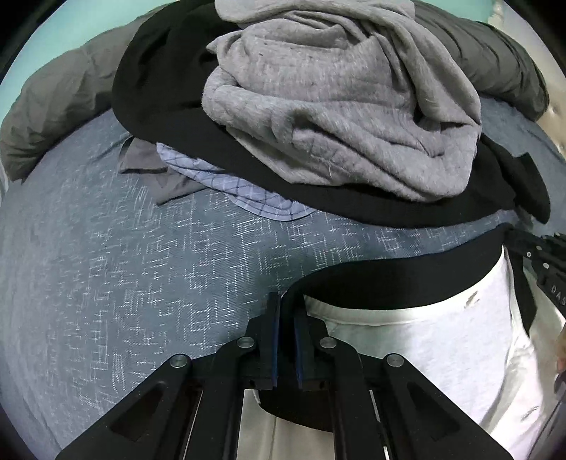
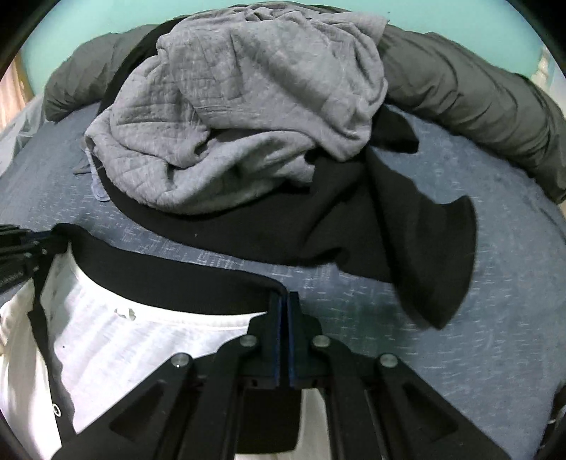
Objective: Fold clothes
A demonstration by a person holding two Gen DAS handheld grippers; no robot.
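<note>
- Bedding, a blue-grey woven bedspread [image 1: 148, 276], covers the surface; a dark grey duvet [image 2: 470, 106] is bunched along its far edge below a pale teal wall [image 2: 88, 24].
- Left gripper [image 1: 287, 311] and right gripper [image 2: 285, 304] each pinch the black band of a white garment [image 1: 442, 339] stretched between them, close to the cameras.
- Beyond it sits a pile: a grey quilted top [image 1: 336, 106] on black clothing [image 2: 406, 219].
- Only the left wrist view shows a blue checked cloth [image 1: 226, 180] under the pile.
</note>
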